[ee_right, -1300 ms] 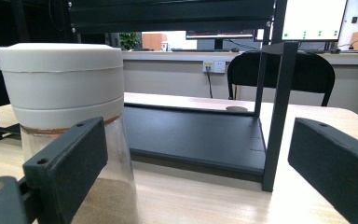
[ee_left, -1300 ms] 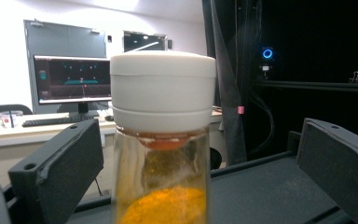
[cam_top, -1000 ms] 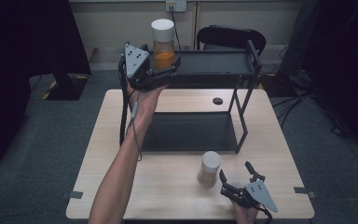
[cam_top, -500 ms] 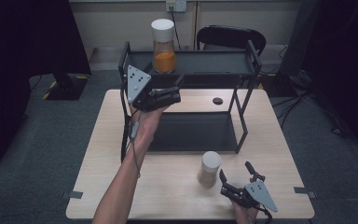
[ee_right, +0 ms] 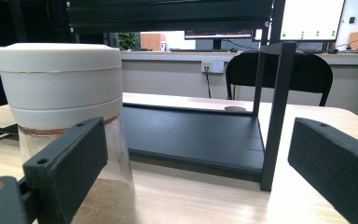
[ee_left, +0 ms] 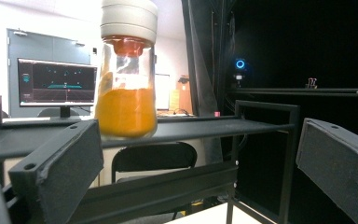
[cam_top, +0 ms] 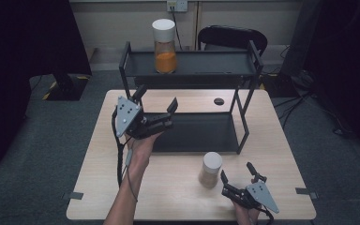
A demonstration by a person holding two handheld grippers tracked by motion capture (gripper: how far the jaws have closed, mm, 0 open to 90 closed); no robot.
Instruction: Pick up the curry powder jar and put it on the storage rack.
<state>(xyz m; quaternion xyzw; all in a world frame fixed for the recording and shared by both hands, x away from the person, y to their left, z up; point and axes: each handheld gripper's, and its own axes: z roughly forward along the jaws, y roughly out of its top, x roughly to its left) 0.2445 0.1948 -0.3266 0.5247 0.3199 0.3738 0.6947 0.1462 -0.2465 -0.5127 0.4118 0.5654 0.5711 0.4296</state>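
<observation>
A glass jar of orange powder with a white lid (cam_top: 164,45) stands on the top shelf of a black metal rack (cam_top: 206,63). In the left gripper view the orange jar (ee_left: 127,74) stands beyond my jaws, apart from them. My left gripper (cam_top: 156,104) is open and empty, held in the air at the rack's left side, below the top shelf. A second jar with brown powder and a white lid (cam_top: 210,169) stands on the table near the front. My right gripper (cam_top: 238,176) rests open on the table just right of it. That brown jar (ee_right: 65,121) sits by my left jaw, outside the gap.
The rack's lower shelf (cam_top: 201,133) lies flat on the wooden table (cam_top: 178,197). A dark round hole (cam_top: 219,101) marks the tabletop behind the rack. A black chair (cam_top: 234,37) stands beyond the table. The rack's right front post (ee_right: 272,112) rises ahead of my right gripper.
My left gripper has drawn back from the orange jar on the top shelf and sunk toward the table's left side, open and empty. The right gripper has stayed still.
</observation>
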